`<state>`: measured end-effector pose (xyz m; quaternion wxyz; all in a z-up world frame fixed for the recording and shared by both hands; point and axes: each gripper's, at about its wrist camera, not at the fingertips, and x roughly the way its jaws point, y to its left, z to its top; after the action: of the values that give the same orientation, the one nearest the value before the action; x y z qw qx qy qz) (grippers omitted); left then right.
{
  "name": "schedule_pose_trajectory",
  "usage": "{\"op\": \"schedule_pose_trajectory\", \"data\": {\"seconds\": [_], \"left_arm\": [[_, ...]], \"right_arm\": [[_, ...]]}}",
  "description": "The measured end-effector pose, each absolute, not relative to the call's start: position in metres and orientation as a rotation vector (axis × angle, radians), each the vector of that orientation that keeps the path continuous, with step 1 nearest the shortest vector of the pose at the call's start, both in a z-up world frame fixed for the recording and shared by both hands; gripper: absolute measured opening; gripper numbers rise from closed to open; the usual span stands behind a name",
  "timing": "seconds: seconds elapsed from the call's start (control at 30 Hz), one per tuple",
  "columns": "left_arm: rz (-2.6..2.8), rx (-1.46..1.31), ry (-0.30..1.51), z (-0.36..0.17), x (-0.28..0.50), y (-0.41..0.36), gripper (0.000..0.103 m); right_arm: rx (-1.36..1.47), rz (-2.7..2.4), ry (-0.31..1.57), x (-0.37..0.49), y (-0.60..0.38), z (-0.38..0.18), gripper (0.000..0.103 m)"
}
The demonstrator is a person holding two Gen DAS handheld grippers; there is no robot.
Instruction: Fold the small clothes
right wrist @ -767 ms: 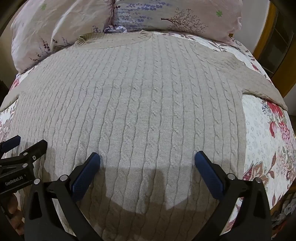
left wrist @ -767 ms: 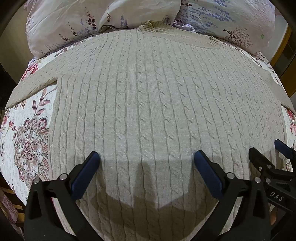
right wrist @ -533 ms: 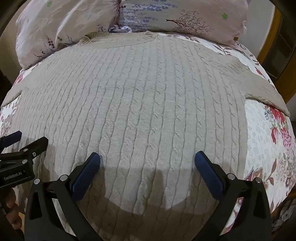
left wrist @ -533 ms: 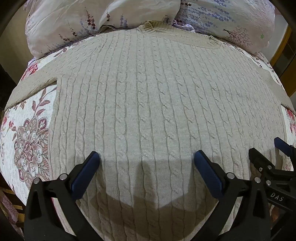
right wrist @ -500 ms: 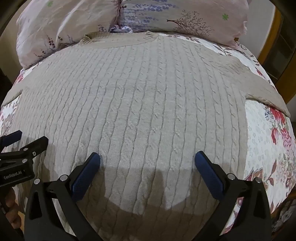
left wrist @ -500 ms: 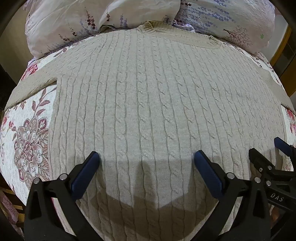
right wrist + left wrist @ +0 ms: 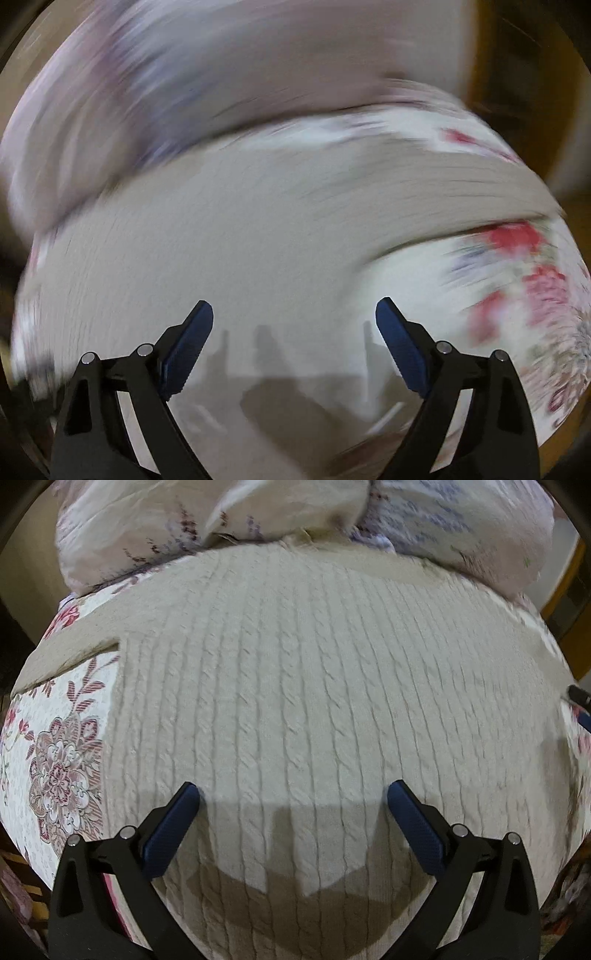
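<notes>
A beige cable-knit sweater (image 7: 314, 686) lies flat, spread out on a floral bedspread (image 7: 55, 746), neck toward the pillows. My left gripper (image 7: 291, 805) is open and empty just above the sweater's lower body. Its left sleeve (image 7: 70, 646) stretches out to the left. My right gripper (image 7: 294, 325) is open and empty over the sweater's right side (image 7: 240, 240); this view is heavily motion-blurred. The right sleeve (image 7: 461, 192) runs off to the right. The right gripper's tip shows at the far right edge of the left wrist view (image 7: 581, 705).
Two floral pillows (image 7: 177, 528) lie at the head of the bed behind the sweater's neck. The bedspread with red flowers (image 7: 524, 266) shows right of the sweater. A wooden frame (image 7: 565, 590) stands at the far right. The bed edge drops off at the left.
Both grippers have moved forward over the sweater toward the pillows. The right gripper swings fast to the right, blurring its view, and has moved up and away in the left wrist view.
</notes>
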<state>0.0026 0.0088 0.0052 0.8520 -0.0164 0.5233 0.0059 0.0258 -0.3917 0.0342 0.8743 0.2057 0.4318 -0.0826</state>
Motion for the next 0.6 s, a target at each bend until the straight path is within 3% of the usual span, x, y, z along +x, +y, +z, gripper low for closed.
{"op": "schedule_pose_trajectory", "data": {"seconds": [0.13, 0.2, 0.4, 0.47, 0.6], "left_arm": [[0.042, -0.128, 0.996, 0.022, 0.005, 0.029, 0.101], [0.047, -0.175, 0.955, 0.03, 0.008, 0.04, 0.101], [0.142, -0.336, 0.889, 0.044, 0.02, 0.098, 0.101], [0.197, -0.374, 0.87, 0.047, 0.02, 0.12, 0.101], [0.304, -0.478, 0.82, 0.054, 0.017, 0.186, 0.101]], "right_arm": [[0.795, -0.396, 0.826, 0.028, -0.535, 0.019, 0.062], [0.943, -0.489, 0.808, 0.023, -0.586, 0.005, 0.057], [1.047, -0.535, 0.765, 0.029, -0.633, -0.014, 0.029], [1.047, -0.557, 0.769, 0.037, -0.633, -0.019, 0.01], [0.819, -0.565, 0.715, 0.049, -0.599, 0.017, 0.009]]}}
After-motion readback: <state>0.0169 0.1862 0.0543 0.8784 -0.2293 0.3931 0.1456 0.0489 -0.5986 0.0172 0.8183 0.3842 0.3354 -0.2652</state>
